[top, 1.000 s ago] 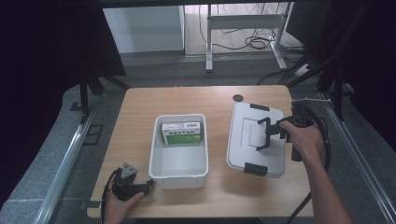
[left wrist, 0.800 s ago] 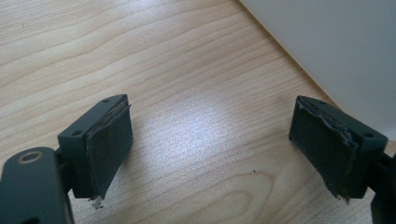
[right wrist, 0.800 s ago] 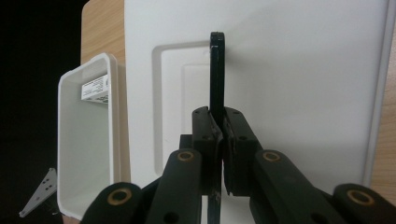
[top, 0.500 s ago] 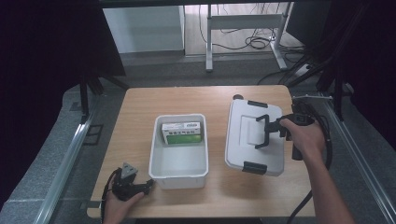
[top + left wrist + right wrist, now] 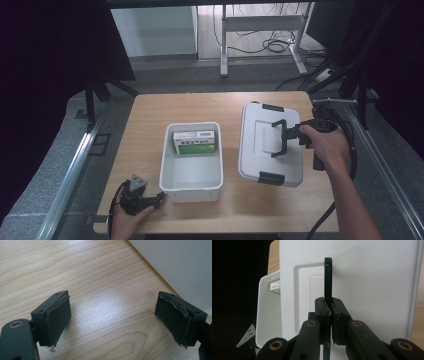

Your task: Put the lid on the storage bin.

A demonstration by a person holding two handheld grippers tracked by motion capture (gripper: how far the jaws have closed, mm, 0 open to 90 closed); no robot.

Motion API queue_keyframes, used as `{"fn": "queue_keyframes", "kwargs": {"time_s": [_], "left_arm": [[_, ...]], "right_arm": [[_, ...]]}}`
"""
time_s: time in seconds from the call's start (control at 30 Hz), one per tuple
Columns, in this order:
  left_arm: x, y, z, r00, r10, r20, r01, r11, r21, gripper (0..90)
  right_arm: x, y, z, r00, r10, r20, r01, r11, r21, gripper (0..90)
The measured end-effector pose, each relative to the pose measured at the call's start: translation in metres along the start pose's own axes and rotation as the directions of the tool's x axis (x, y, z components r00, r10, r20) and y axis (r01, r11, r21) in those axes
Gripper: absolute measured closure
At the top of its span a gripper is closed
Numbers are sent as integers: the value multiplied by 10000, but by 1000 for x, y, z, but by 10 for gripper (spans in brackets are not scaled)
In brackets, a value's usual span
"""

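While you look down from the high view, your right tool (image 5: pixel 284 136) sits over the white lid (image 5: pixel 270 145), clenched on its black handle (image 5: pixel 278 137), which stands up from the lid's middle. The lid lies on the right half of the surface (image 5: pixel 150 120), with a black latch at its far end and another at its near end. Just left of it, apart from it, stands the open white bin (image 5: pixel 191 177); a green and white box (image 5: pixel 195 141) lies inside against the far wall. Your left tool (image 5: pixel 145 200) rests at the near left corner, beside the bin's near left corner, held in your left hand (image 5: pixel 127 220).

From the left tool view, your left tool (image 5: pixel 112 315) is released, its jaws wide apart over bare wood, and the bin's wall (image 5: pixel 180 267) rises at the upper right, close to one jaw.

From the right tool view, your right tool (image 5: pixel 329 315) has its jaws pressed together on the handle (image 5: pixel 327 280), seen edge on. The lid (image 5: pixel 374 285) spreads behind it, and beyond the lid's edge you see the bin (image 5: pixel 268 315) with part of the box (image 5: pixel 275 286) inside.
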State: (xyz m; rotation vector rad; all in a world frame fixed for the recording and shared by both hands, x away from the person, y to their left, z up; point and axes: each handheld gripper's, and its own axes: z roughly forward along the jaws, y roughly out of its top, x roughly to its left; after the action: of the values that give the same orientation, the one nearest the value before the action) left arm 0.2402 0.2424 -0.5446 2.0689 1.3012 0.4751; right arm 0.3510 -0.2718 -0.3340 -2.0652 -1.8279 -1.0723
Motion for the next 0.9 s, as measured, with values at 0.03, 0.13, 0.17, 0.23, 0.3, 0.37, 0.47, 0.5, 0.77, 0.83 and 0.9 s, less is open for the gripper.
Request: {"fn": "queue_keyframes", "kwargs": {"time_s": [0.03, 0.13, 0.17, 0.23, 0.3, 0.37, 0.47, 0.5, 0.77, 0.83, 0.9], "left_arm": [[0, 0, 0, 10000, 2, 0, -2, 10000, 0, 133], [0, 0, 0, 10000, 0, 0, 0, 10000, -1, 133], [0, 0, 0, 10000, 0, 1, 0, 10000, -2, 133], [0, 0, 0, 10000, 0, 0, 0, 10000, 0, 133], [0, 0, 0, 10000, -2, 1, 2, 10000, -2, 133], [0, 0, 0, 10000, -2, 1, 2, 10000, -1, 133], [0, 0, 0, 10000, -2, 0, 2, 10000, -1, 133], [0, 0, 0, 10000, 5, -6, -5, 10000, 4, 133], [0, 0, 0, 10000, 2, -2, -2, 10000, 4, 133], [0, 0, 0, 10000, 0, -2, 0, 10000, 2, 133], [0, 0, 0, 10000, 1, -1, -1, 10000, 2, 133]], "right_arm": [[1, 0, 0, 10000, -38, -25, 38, 10000, -8, 847], [4, -1, -1, 9999, -113, -91, 113, 9999, 7, 847], [5, -1, -1, 9999, -113, -123, 113, 9999, -1, 847], [6, -1, -2, 9997, -179, -184, 179, 9998, 23, 847], [8, -1, -2, 9995, -186, -251, 186, 9998, -5, 847], [9, -1, -2, 9994, -202, -283, 202, 9998, 9, 847], [12, -1, -3, 9991, -198, -374, 199, 9998, 12, 847], [12, -1, -4, 9990, -207, -403, 207, 9998, -10, 847], [21, -1, -8, 9977, -386, -555, 384, 9992, -54, 847], [24, -1, -9, 9972, -440, -602, 438, 9990, -41, 847], [26, -1, -10, 9967, -455, -675, 450, 9989, -85, 847]]}}
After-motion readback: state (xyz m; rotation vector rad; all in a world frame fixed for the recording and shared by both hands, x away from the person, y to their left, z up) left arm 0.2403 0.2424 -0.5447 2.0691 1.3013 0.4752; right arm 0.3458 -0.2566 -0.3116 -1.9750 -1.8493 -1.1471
